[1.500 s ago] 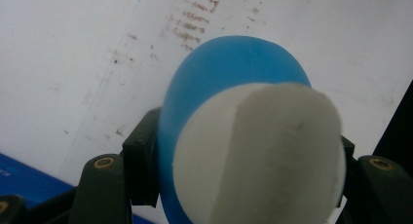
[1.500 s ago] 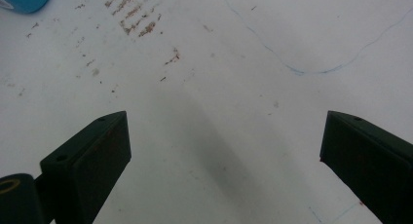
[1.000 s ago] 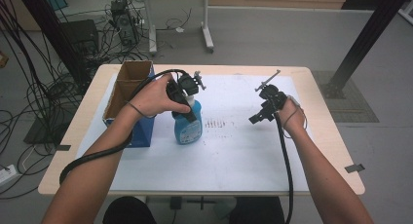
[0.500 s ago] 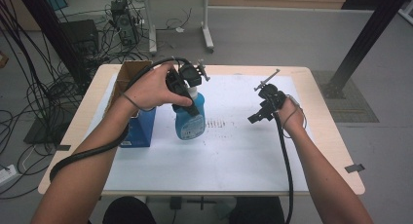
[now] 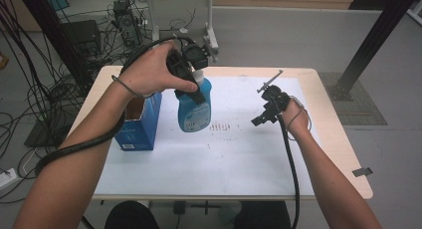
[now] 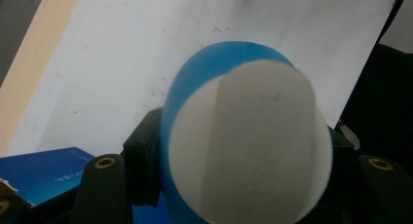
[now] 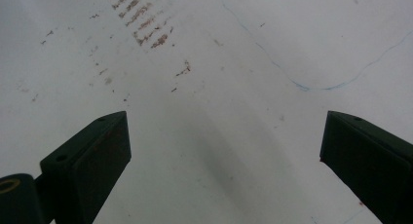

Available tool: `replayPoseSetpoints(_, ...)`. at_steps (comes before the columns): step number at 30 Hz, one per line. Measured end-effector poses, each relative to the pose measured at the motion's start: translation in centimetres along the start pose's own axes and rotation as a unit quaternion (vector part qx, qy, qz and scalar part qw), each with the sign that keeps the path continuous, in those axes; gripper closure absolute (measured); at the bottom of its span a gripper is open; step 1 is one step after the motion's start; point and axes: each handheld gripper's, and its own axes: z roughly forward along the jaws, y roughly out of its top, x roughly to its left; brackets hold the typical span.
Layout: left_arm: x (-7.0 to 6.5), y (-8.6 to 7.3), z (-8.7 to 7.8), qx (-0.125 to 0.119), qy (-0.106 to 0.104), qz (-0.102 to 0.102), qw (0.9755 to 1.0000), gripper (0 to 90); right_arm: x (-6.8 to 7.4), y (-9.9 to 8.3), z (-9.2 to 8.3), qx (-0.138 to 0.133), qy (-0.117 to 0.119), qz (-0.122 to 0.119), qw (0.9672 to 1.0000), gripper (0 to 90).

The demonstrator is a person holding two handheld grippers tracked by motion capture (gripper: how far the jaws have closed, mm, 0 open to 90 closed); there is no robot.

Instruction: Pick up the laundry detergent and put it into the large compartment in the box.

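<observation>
A blue bottle (image 5: 194, 111) with a white top hangs in the air above the white sheet (image 5: 239, 154), left of its middle. My left gripper (image 5: 197, 87) is shut on its neck from above. In the left gripper view the bottle (image 6: 195, 87) bulges up between the black jaws of the left gripper (image 6: 238, 177), and its white top faces the camera. My right gripper (image 5: 262, 118) hovers low over the right part of the sheet. Its jaws stand wide apart in the right gripper view, with my right gripper (image 7: 224, 151) holding nothing and bare paper beneath.
An open blue carton (image 5: 137, 125) stands at the table's left, just beside the raised bottle. Brown smudges (image 5: 222, 126) mark the sheet's middle. The wooden table edge (image 5: 343, 144) borders the sheet. Cables and a desk frame sit on the floor beyond.
My left gripper has lifted the blue bottle off the sheet and carried it higher. The right gripper has stayed where it was.
</observation>
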Motion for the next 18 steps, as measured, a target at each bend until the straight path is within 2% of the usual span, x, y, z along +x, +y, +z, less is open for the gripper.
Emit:
replayPoseSetpoints(8,-0.3,1.4,-2.8,-0.012,0.006,0.005,0.9999,37.3,0.1,0.3,-0.4,-0.004,-0.001,0.0,1.0,4.2)
replayPoseSetpoints(14,-0.5,2.6,-5.5,-0.011,0.013,0.009,0.9998,37.3,0.1,0.3,-0.8,-0.006,-0.006,0.0,1.0,4.2)
replayPoseSetpoints(16,-0.5,2.7,-5.8,-0.011,0.014,0.012,0.9998,37.3,0.1,0.3,-0.9,-0.005,-0.007,-0.002,1.0,4.2)
replayPoseSetpoints(17,-0.6,3.0,-6.8,-0.015,0.017,0.011,0.9997,37.3,0.1,0.3,-0.9,-0.005,-0.007,-0.002,1.0,4.2)
replayPoseSetpoints(18,-0.6,3.0,-6.8,-0.015,0.017,0.011,0.9997,37.3,0.1,0.3,-0.9,-0.005,-0.007,-0.002,1.0,4.2)
